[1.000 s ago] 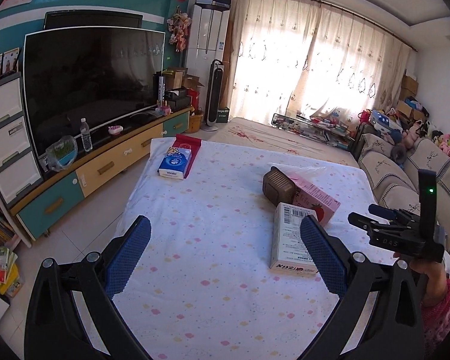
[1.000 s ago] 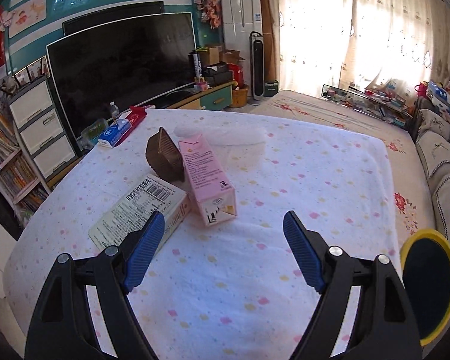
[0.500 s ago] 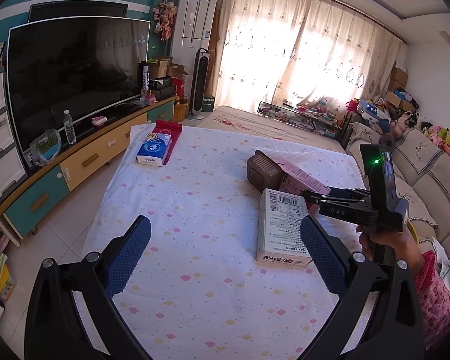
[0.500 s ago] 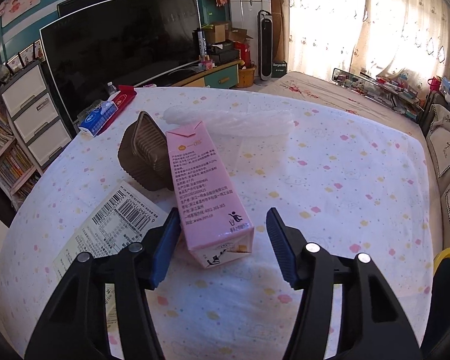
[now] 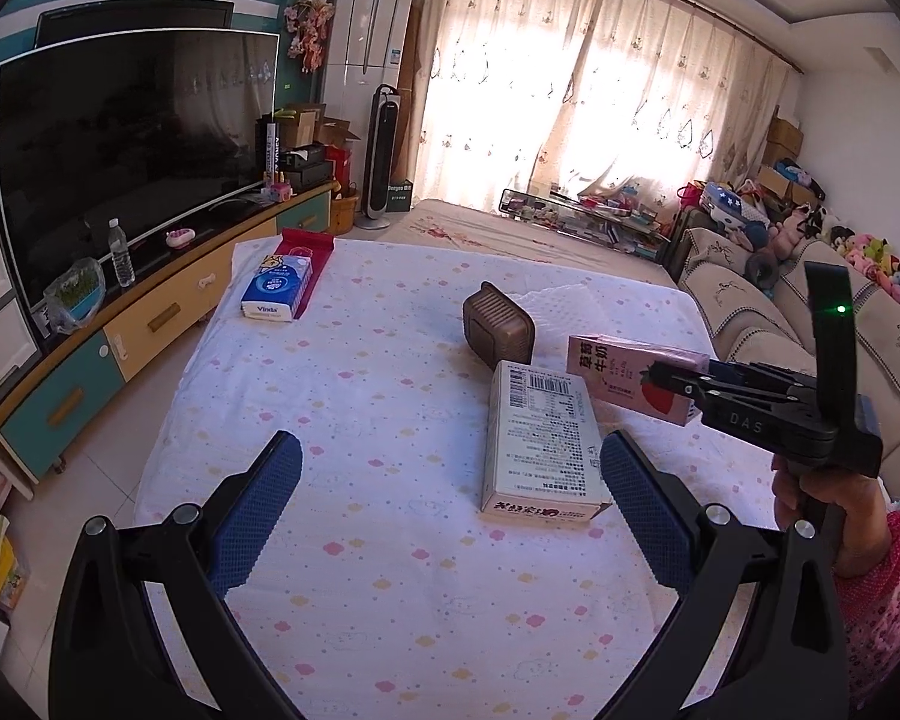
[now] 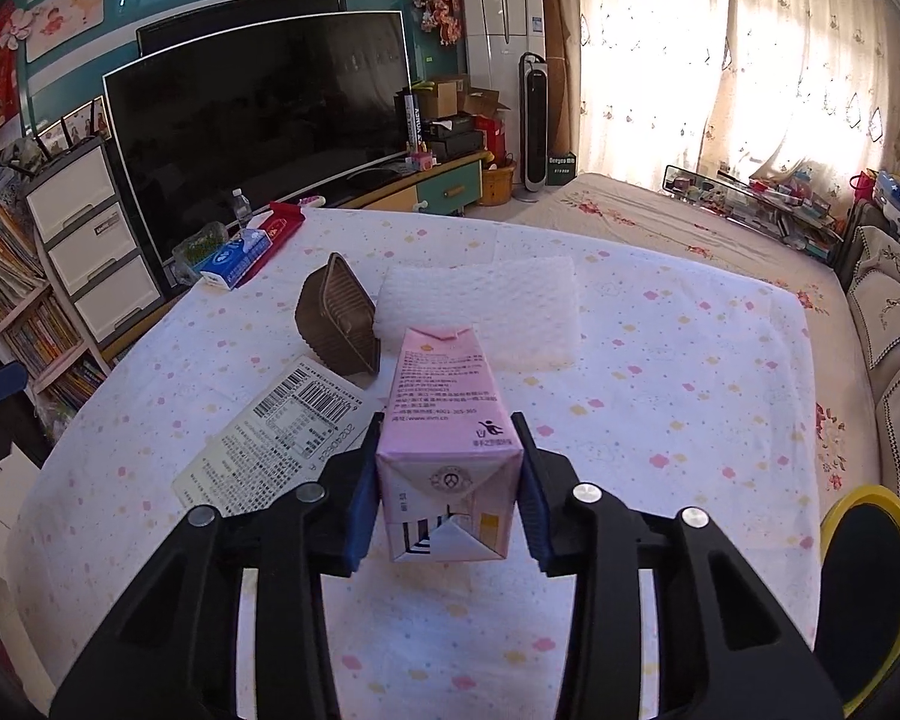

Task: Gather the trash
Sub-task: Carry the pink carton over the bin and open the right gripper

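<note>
Your right tongs (image 6: 448,495) have just been closing and now clamp their blue ribbed pads against both sides of the pink milk carton (image 6: 444,420), a smooth rectangular box that your left camera shows lifted off the dotted cloth surface (image 5: 360,408). Your left tongs (image 5: 450,510) stand wide open with nothing between them, just short of the flat cream cardboard box (image 5: 540,438) with its barcode label. Only the right view shows the quilted white paper towel (image 6: 486,306) fully, behind the ridged brown plastic tray (image 6: 336,324) tipped on its edge.
</note>
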